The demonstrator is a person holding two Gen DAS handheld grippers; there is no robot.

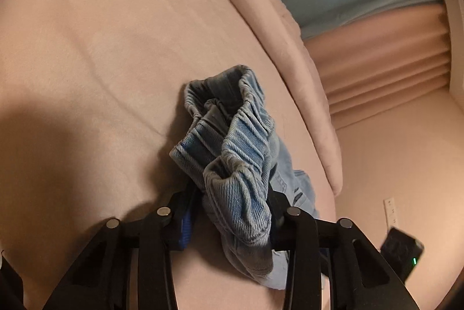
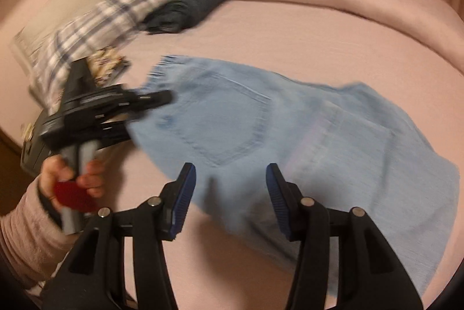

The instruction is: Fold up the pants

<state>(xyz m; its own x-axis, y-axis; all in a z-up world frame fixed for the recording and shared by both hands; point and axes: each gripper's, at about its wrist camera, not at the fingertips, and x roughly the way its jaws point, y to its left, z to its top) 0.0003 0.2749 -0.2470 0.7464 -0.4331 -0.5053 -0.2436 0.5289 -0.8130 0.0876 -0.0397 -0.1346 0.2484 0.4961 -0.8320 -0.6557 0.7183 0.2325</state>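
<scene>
The pants are light blue denim. In the left wrist view their gathered waistband (image 1: 243, 142) bunches up over the pink bed sheet (image 1: 87, 49), and my left gripper (image 1: 232, 211) is shut on that fold. In the blurred right wrist view the pants (image 2: 290, 130) lie spread on the bed with a back pocket facing up. My right gripper (image 2: 230, 194) hovers over their near edge, jaws apart, with nothing pinched between its pads. At the left of that view, a hand (image 2: 87, 173) holds the left gripper (image 2: 156, 100) at the pants' far-left edge.
A dark folded garment (image 2: 191, 5) and a plaid cloth (image 2: 95, 23) lie at the back left of the bed. A rolled pink duvet (image 1: 278, 49) runs along the bed's far side. A small black device with a green light (image 1: 403, 252) is at the lower right.
</scene>
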